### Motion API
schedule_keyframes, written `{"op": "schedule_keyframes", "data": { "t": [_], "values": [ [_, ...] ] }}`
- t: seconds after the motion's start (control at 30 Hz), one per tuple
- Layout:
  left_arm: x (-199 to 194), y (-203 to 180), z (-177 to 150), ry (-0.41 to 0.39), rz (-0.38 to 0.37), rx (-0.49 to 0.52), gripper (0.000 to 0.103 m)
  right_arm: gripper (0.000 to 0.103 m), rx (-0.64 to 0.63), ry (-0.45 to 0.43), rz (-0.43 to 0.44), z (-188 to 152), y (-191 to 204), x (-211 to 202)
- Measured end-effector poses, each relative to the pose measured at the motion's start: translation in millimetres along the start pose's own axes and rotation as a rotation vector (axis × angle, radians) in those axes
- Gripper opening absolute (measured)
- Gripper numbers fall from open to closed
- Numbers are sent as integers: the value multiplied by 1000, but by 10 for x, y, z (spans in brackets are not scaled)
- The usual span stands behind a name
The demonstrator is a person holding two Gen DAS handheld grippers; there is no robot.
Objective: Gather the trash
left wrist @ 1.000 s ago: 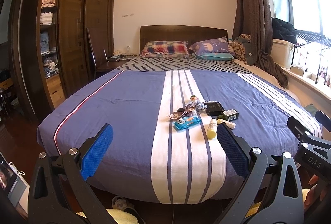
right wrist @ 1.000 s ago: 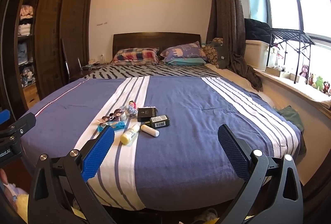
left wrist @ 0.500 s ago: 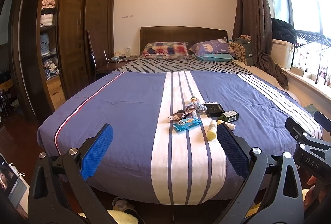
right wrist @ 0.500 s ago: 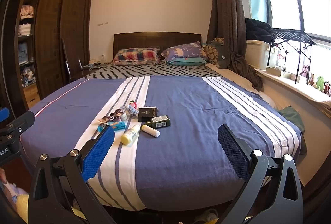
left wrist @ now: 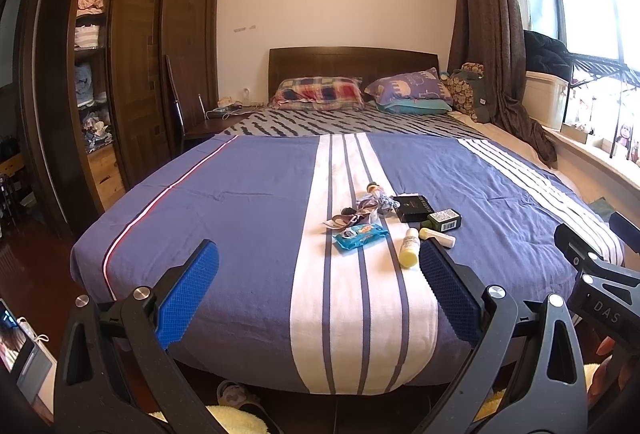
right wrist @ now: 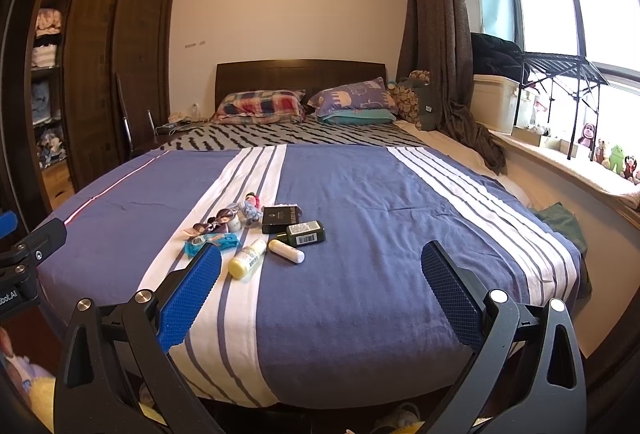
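A cluster of small items lies on the bed's white stripe: a blue wet-wipe packet [left wrist: 360, 236], a yellow bottle [left wrist: 409, 253], a white tube [left wrist: 438, 237], a dark green bottle [left wrist: 444, 220], a black box [left wrist: 412, 207] and crumpled wrappers [left wrist: 354, 213]. The right wrist view shows the same yellow bottle [right wrist: 247, 258], white tube [right wrist: 286, 251], green bottle [right wrist: 306, 233] and black box [right wrist: 280, 219]. My left gripper [left wrist: 318, 266] hangs open short of the bed's foot. My right gripper [right wrist: 322, 268] is open too, with the items ahead and to its left. Neither holds anything.
The bed [left wrist: 248, 201] with a blue striped cover fills the room's middle. A dark wardrobe [left wrist: 132, 65] stands at the left, and a window sill [right wrist: 580, 169] with toys runs along the right. Slippers [left wrist: 234, 394] lie on the floor below the bed's foot.
Both views have shifted very slightly; the items sit a little higher in the left wrist view. Both grippers stay open.
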State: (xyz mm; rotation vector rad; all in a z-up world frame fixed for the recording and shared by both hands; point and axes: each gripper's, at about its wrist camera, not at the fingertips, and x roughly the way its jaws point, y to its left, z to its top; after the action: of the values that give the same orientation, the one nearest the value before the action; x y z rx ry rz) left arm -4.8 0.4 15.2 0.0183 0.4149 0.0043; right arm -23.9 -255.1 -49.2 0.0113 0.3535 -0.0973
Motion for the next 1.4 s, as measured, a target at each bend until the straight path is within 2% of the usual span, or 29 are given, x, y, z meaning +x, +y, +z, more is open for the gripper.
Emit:
{"op": "schedule_keyframes", "data": {
  "t": [1.4],
  "values": [
    [133, -22, -53, 28, 8, -2, 95, 100, -4, 19, -10, -31, -22, 115]
  ]
}}
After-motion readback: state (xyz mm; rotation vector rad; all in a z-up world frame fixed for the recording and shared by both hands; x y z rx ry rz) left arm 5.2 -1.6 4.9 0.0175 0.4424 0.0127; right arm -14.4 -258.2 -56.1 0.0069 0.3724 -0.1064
